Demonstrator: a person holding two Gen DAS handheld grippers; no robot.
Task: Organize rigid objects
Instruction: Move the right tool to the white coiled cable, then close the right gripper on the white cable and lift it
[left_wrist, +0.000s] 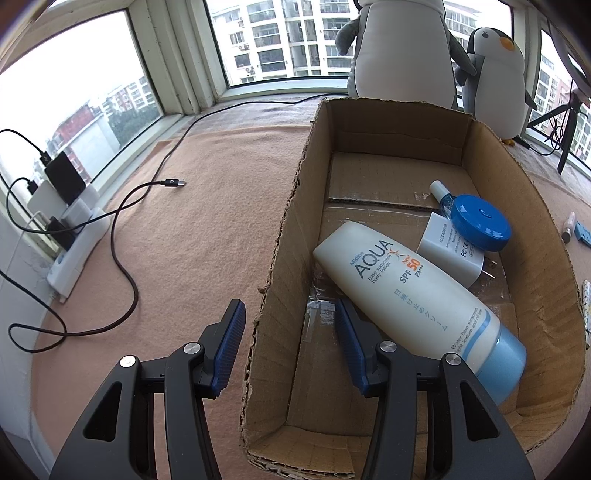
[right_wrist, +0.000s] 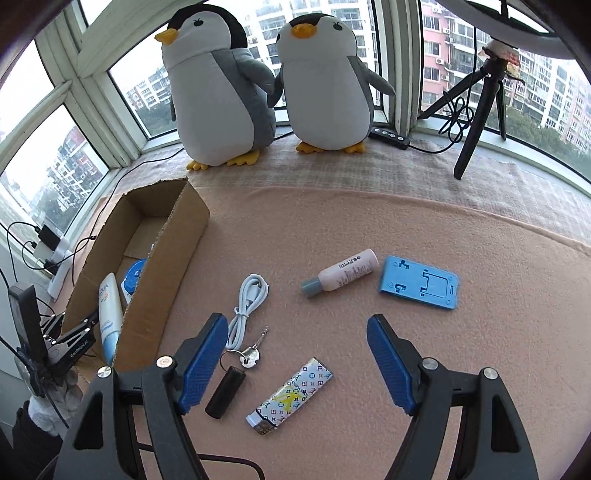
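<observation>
A cardboard box (left_wrist: 280, 236) holds a white AQUA sunscreen tube (left_wrist: 413, 291), a white charger (left_wrist: 448, 251), a round blue case (left_wrist: 480, 221) and a small clear bottle (left_wrist: 441, 194). My left gripper (left_wrist: 290, 332) is open and empty, its jaws straddling the box's left wall. My right gripper (right_wrist: 295, 354) is open and empty above a patterned lighter (right_wrist: 291, 397). Nearby on the pink cloth lie a black key fob with keys (right_wrist: 227, 389), a white coiled cable (right_wrist: 245, 308), a small pink bottle (right_wrist: 341, 277) and a blue phone stand (right_wrist: 419, 286). The box also shows in the right wrist view (right_wrist: 162, 273).
Two plush penguins (right_wrist: 221, 92) stand at the window behind the box. A black tripod (right_wrist: 476, 107) stands back right. A black cable (left_wrist: 125, 236) and a white power strip (left_wrist: 74, 243) with chargers lie left of the box.
</observation>
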